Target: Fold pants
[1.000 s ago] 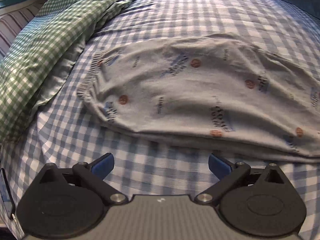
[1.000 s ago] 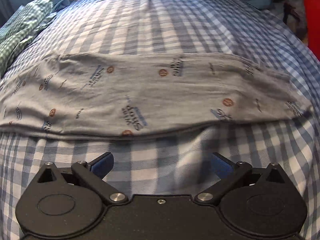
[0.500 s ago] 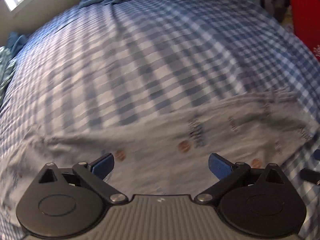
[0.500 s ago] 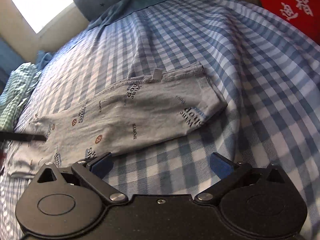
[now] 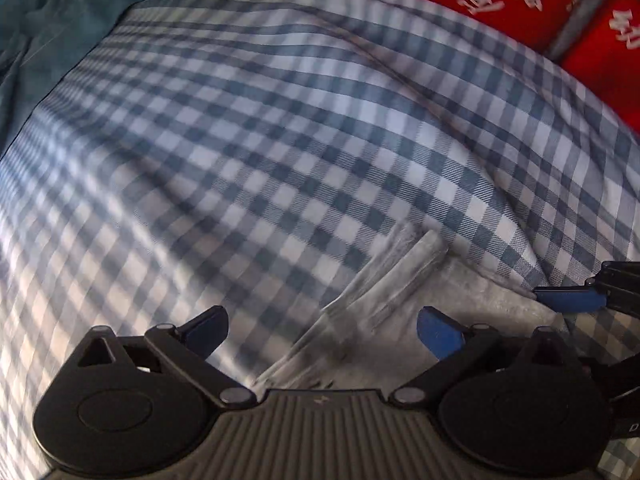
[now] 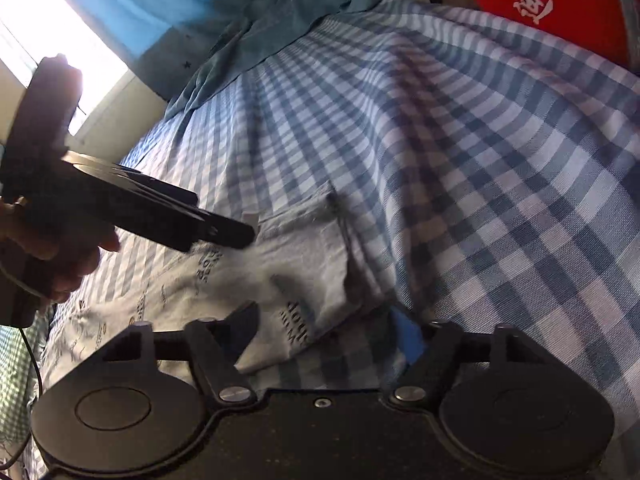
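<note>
Grey printed pants [image 6: 288, 256] lie folded lengthwise on the blue checked bed sheet [image 6: 480, 160]. In the right wrist view my right gripper [image 6: 326, 332] hovers low over the near end corner of the pants. Its jaws are closing with that corner between them, and the pads do not press it. My left gripper [image 5: 322, 328] stands open over the ribbed end hem [image 5: 384, 292] of the pants, pointing steeply down. It also shows in the right wrist view as a black left gripper [image 6: 232, 234] held by a hand [image 6: 60, 256] at the far end corner.
A teal cloth [image 5: 60, 20] is bunched at the far edge of the bed. A red object with white characters [image 5: 520, 0] stands beyond the bed on the right. A green checked cloth [image 6: 12, 360] lies at the left, and a bright window [image 6: 40, 40] is behind.
Both grippers have swept along the pants to its right end. The right jaws have narrowed around the near corner. The left gripper rolled and now appears in the right wrist view.
</note>
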